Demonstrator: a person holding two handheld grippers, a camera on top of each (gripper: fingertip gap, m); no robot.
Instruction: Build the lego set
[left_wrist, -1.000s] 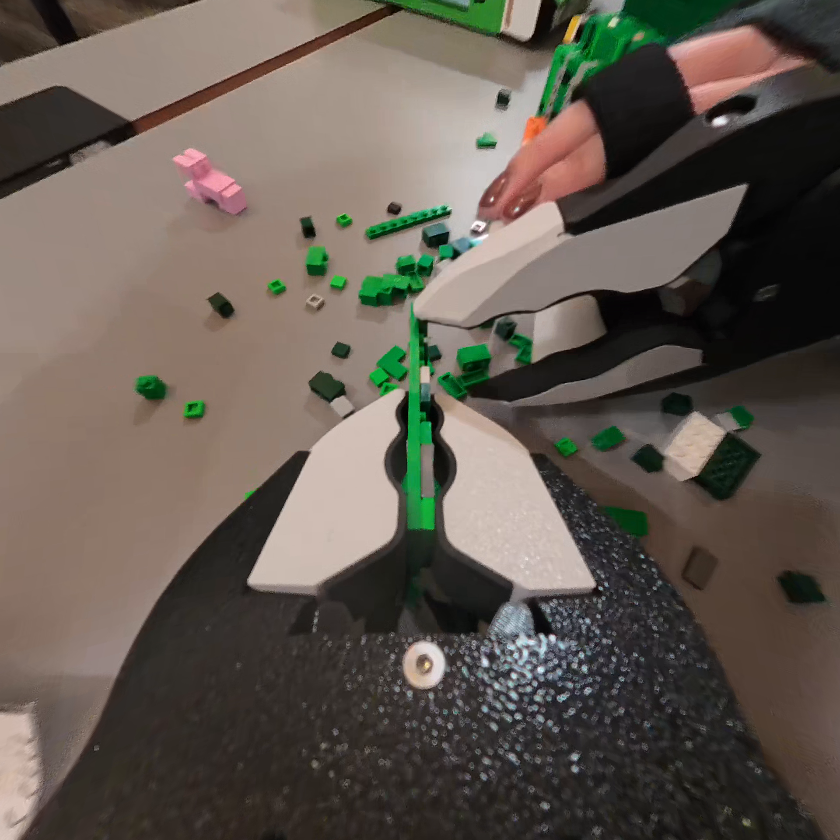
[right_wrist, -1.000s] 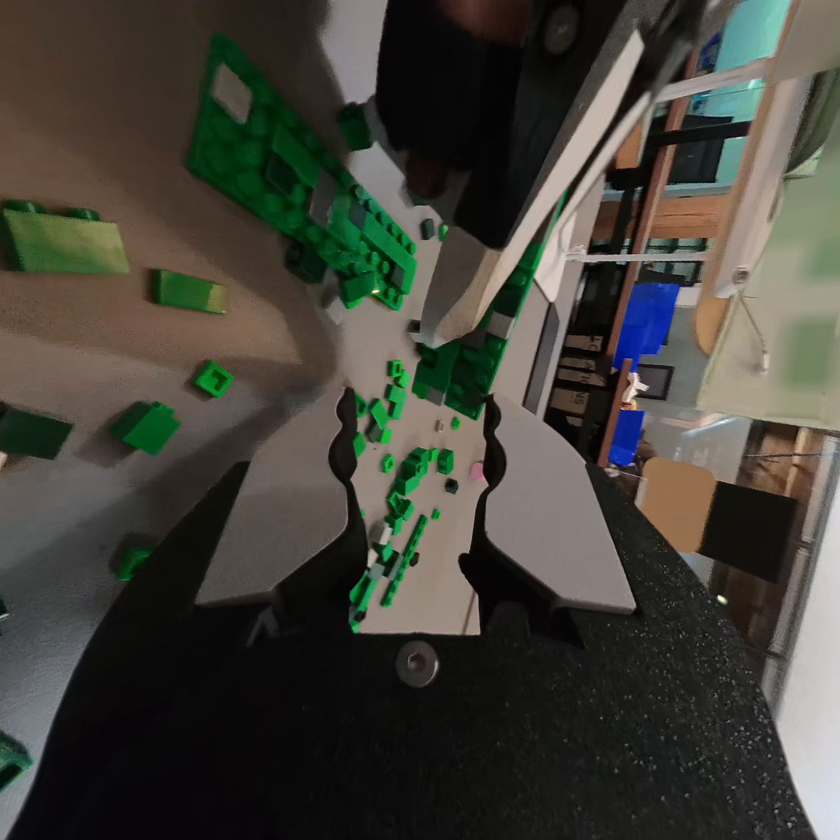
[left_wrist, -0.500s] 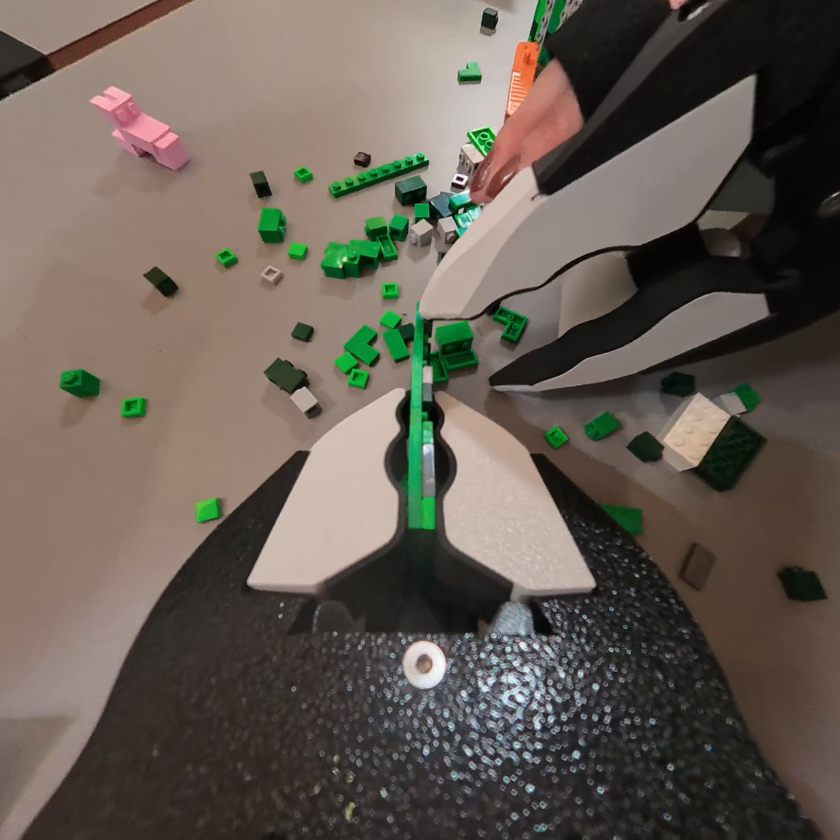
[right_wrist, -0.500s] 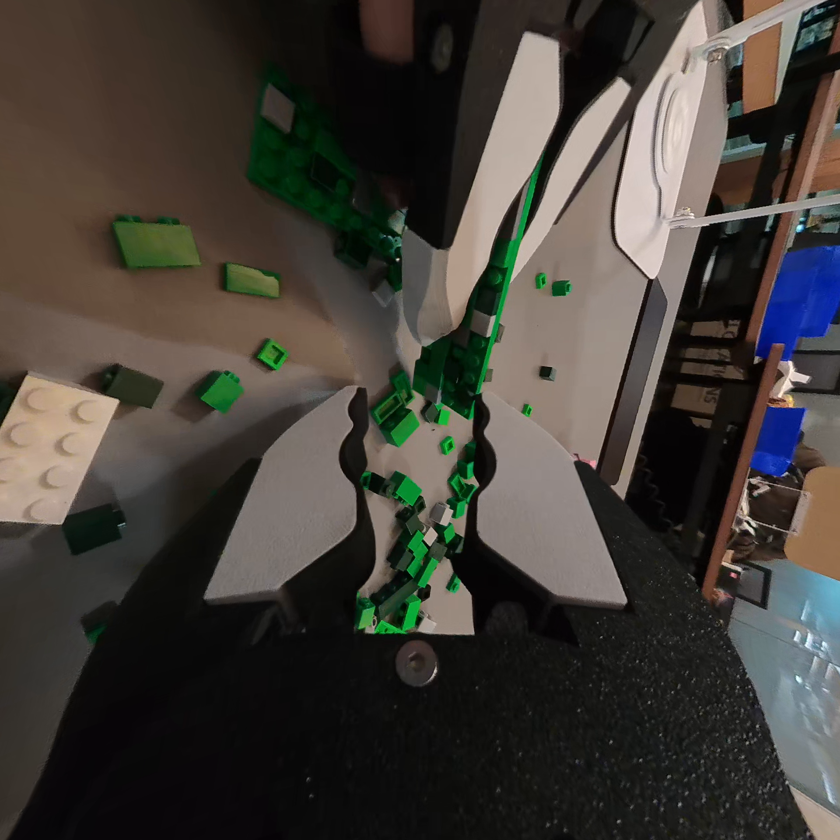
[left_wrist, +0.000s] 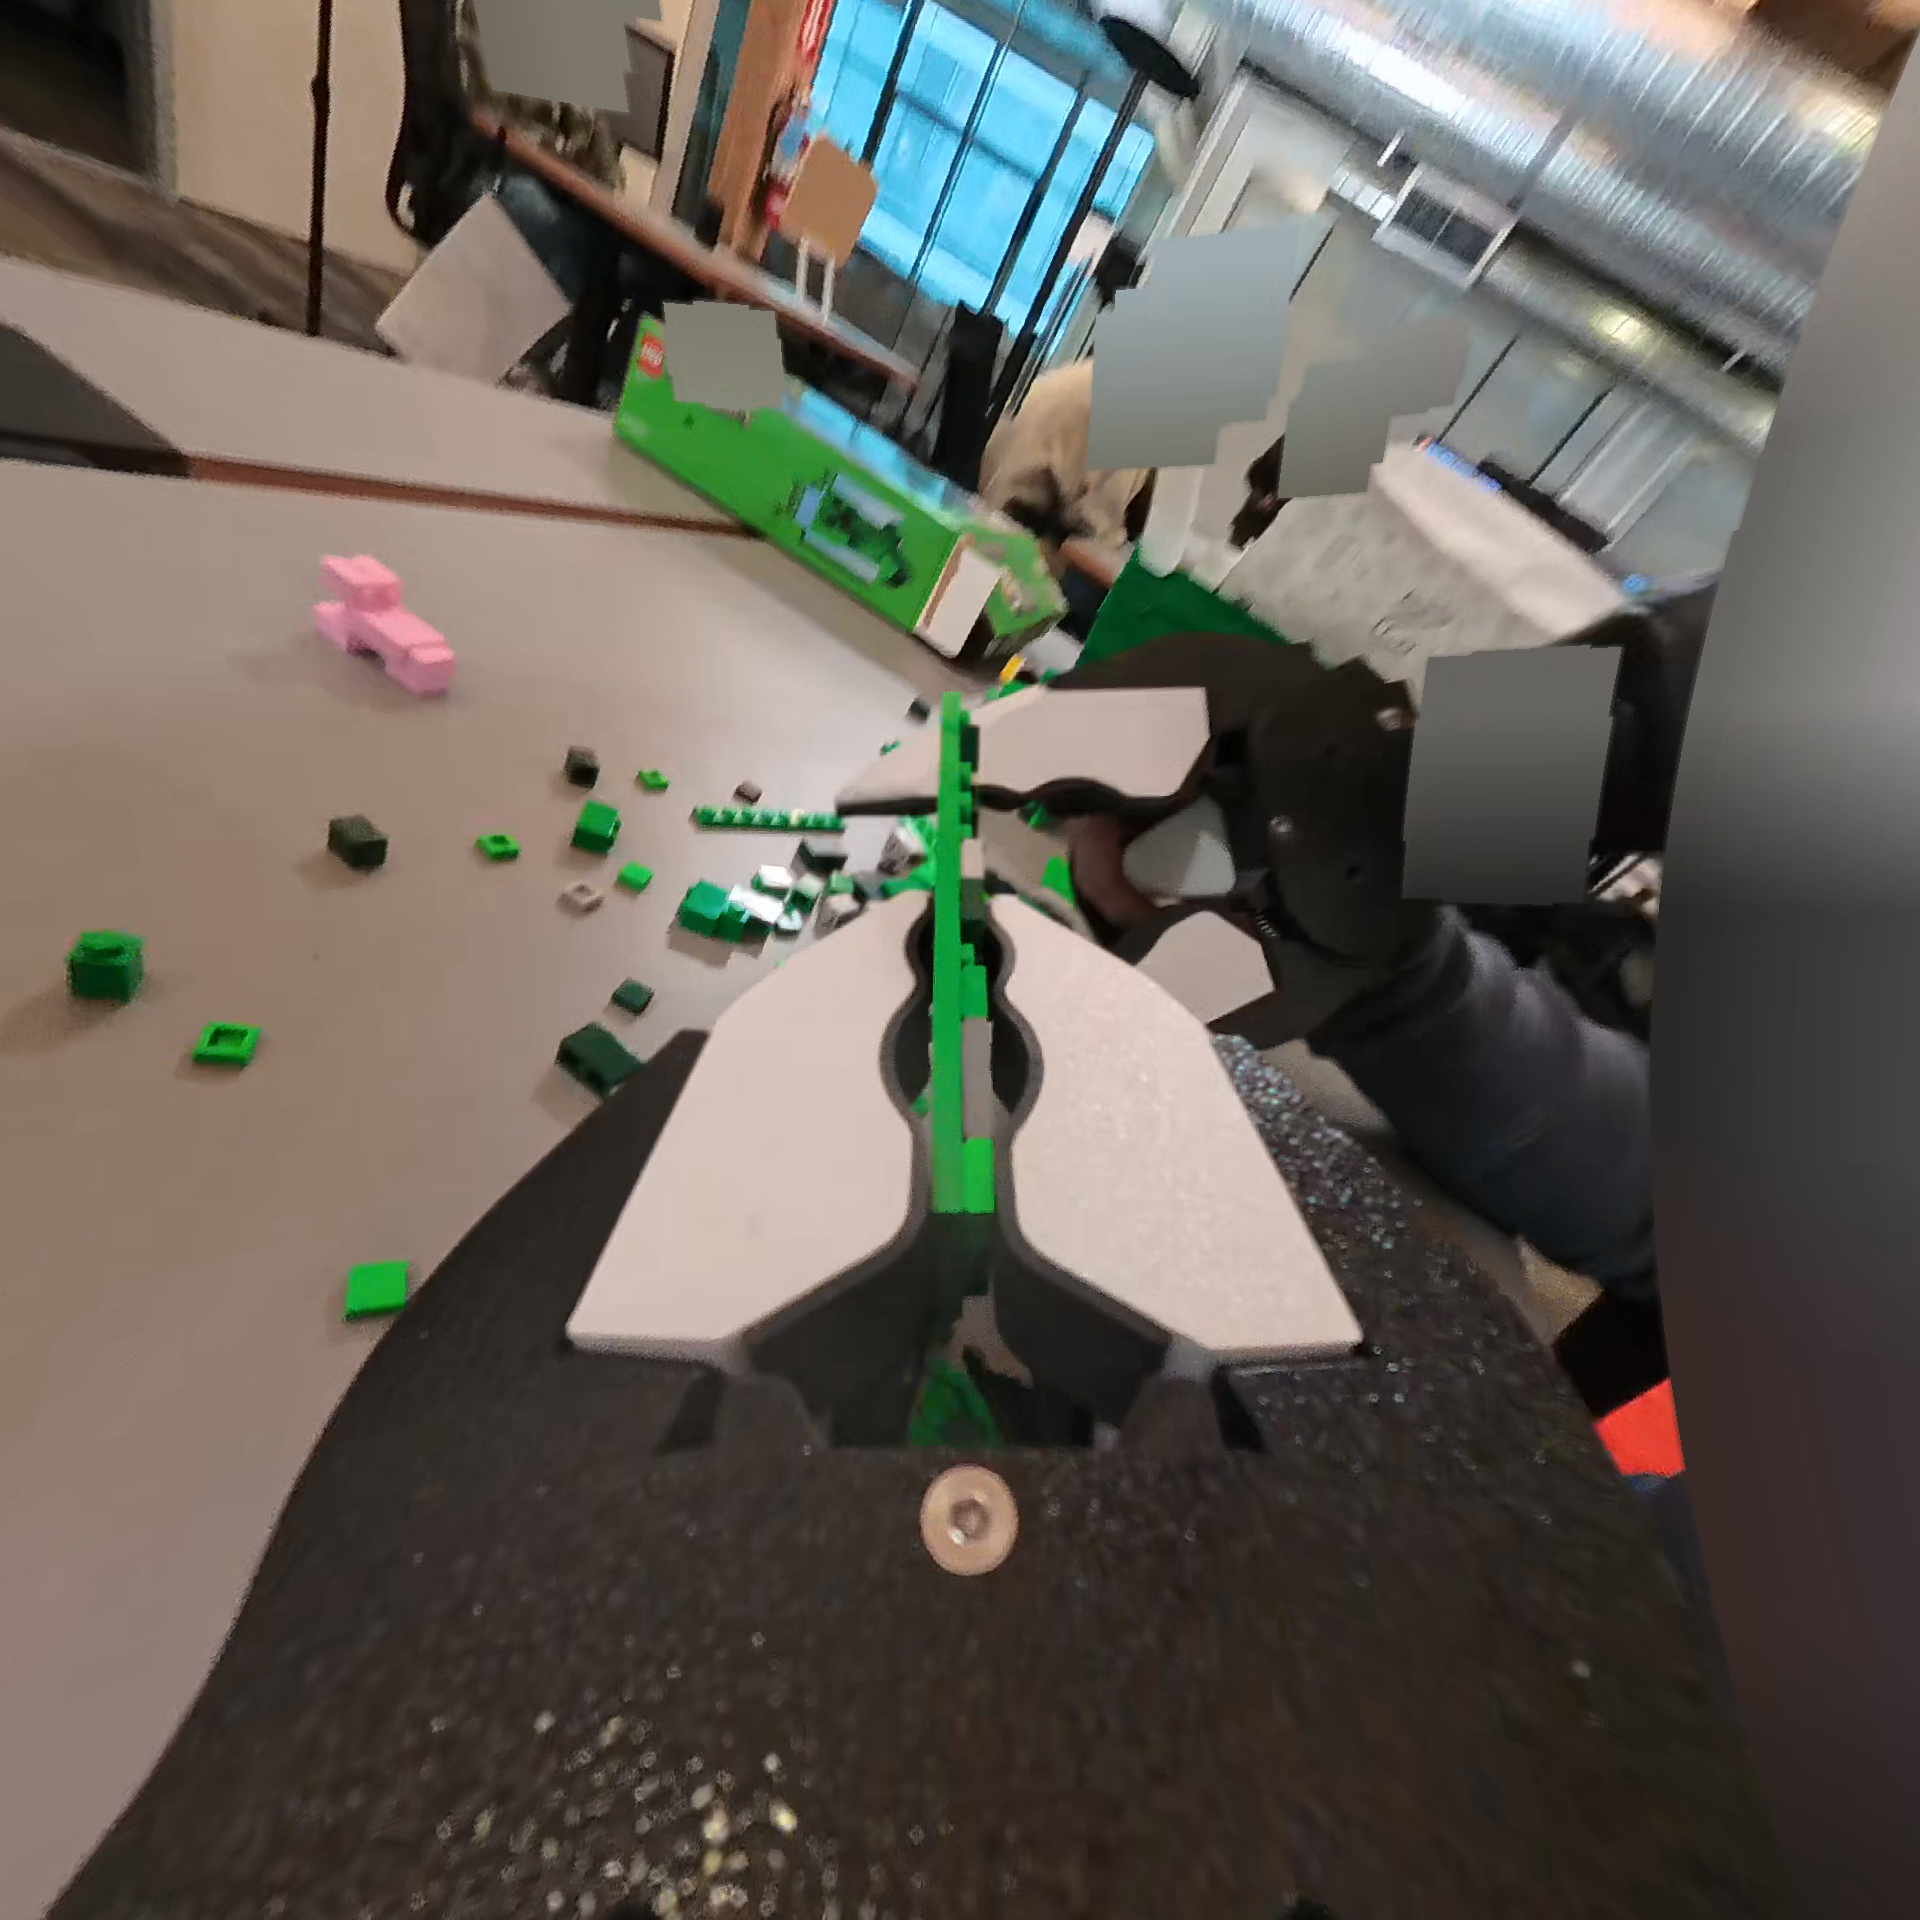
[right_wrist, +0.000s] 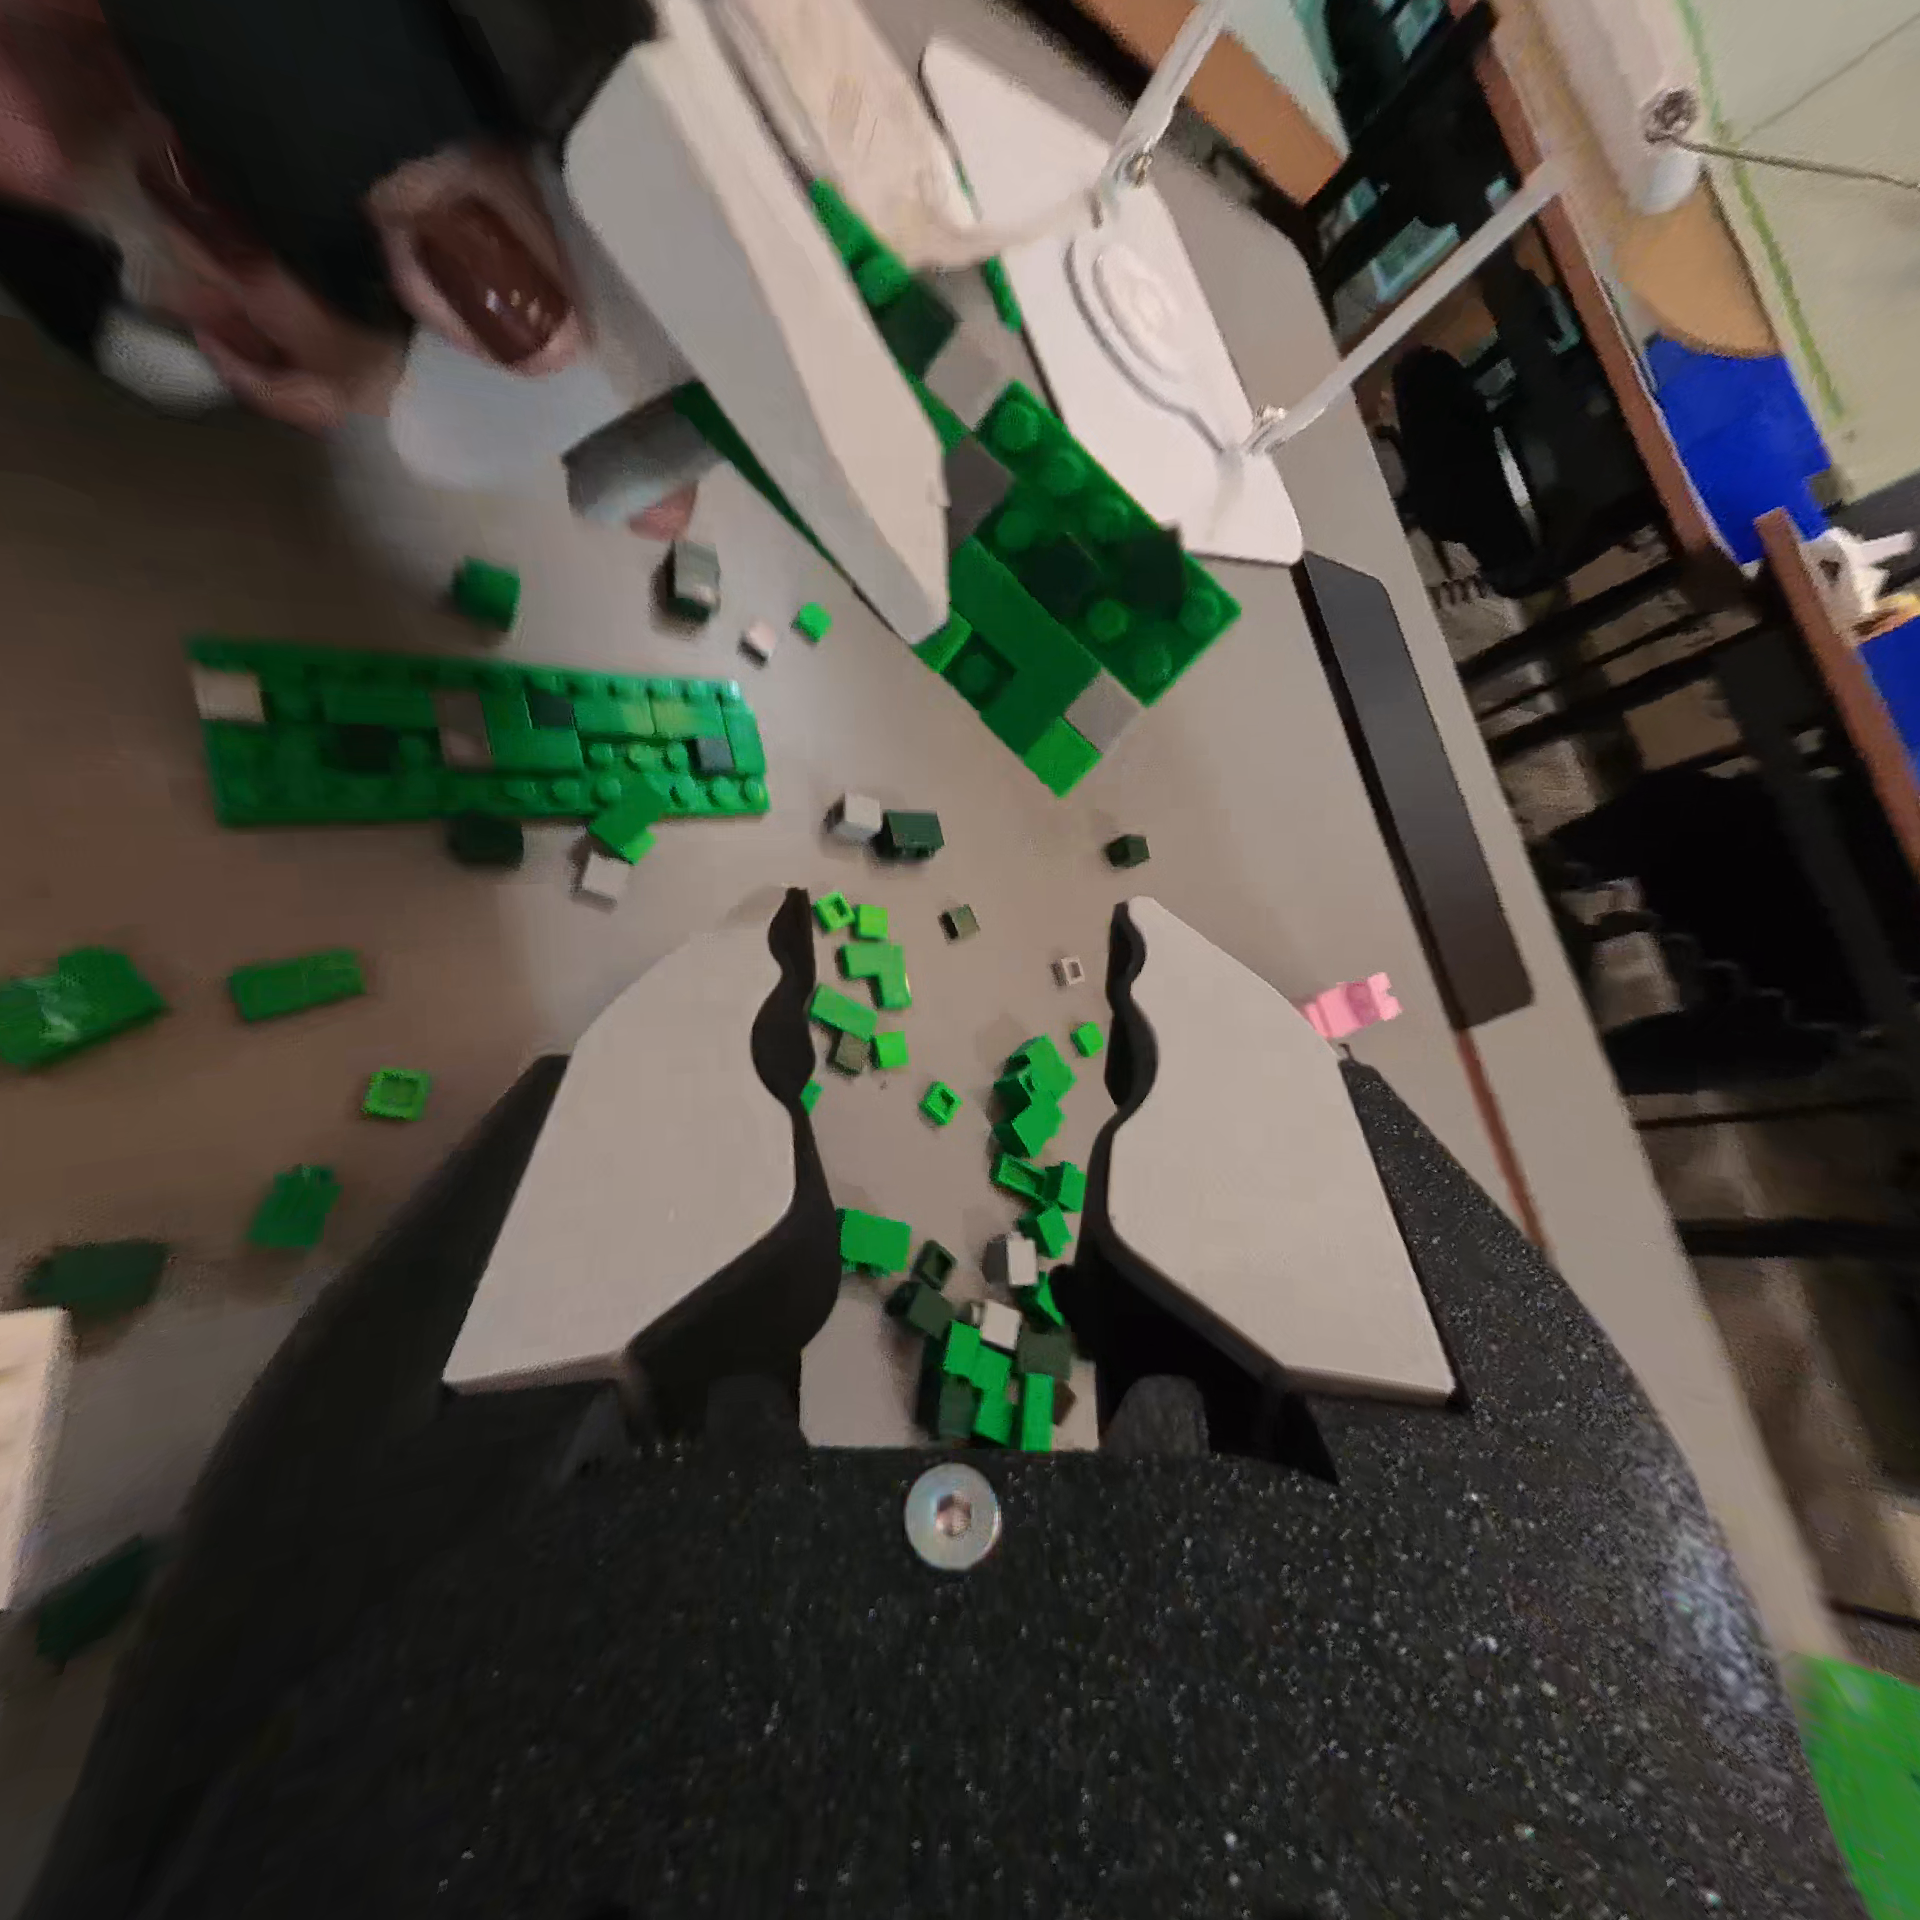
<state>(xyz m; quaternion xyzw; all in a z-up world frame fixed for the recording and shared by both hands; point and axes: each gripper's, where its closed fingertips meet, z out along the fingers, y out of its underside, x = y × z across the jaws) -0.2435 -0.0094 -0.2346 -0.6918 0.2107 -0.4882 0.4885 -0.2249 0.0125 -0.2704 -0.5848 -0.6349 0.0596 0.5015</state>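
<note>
Left claw clamps a green plate on edge above the counter; right claw hangs spread and empty.

The studded plate, patched with grey and dark tiles, is held clear of the counter, loose bricks scattered beneath. A second plate lies flat nearby. Bare counter stretches toward a pink figure; a green box sits at the far edge.

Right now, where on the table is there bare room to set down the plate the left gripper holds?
Bare tabletop lies left of the pink pig, out to the dark green brick. More bare grey runs between the pig and the green box. Crowded: the loose bricks ahead of the left gripper, which grips the green plate.
</note>
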